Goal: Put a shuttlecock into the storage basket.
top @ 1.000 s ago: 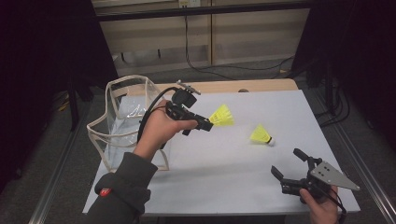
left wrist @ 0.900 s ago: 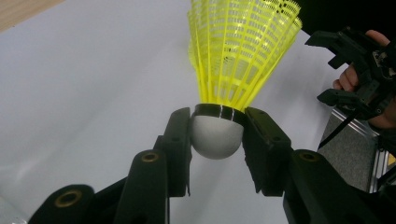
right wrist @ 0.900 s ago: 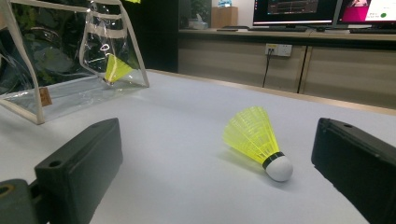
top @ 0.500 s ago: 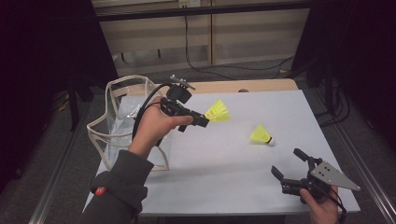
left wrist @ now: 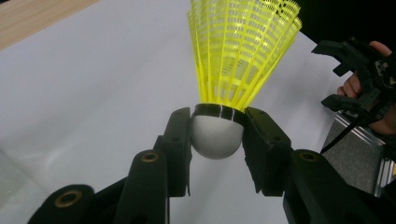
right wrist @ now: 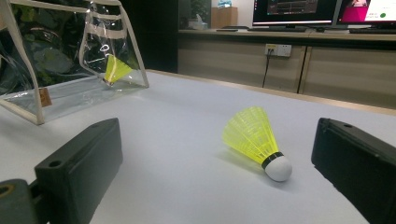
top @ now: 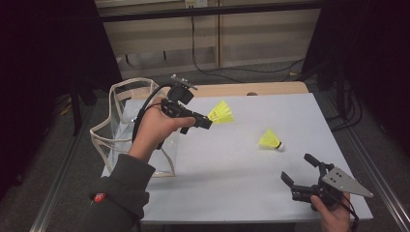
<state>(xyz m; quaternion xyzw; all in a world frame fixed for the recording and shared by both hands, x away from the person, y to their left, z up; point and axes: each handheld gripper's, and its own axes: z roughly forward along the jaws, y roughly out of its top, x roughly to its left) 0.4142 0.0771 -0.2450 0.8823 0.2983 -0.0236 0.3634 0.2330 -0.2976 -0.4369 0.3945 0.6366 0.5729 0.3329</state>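
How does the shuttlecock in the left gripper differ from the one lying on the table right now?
The held shuttlecock is clamped by its white cork between the jaws of the left gripper, above the table; the loose shuttlecock lies on its side on the table, untouched.
The held one sits beside the clear bag; the loose one lies ahead of the open right gripper.
Both have yellow mesh skirts, white corks and black bands.

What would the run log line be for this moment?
left gripper: shut on held shuttlecock | right gripper: open | second shuttlecock: on table | clear bag: table's left edge
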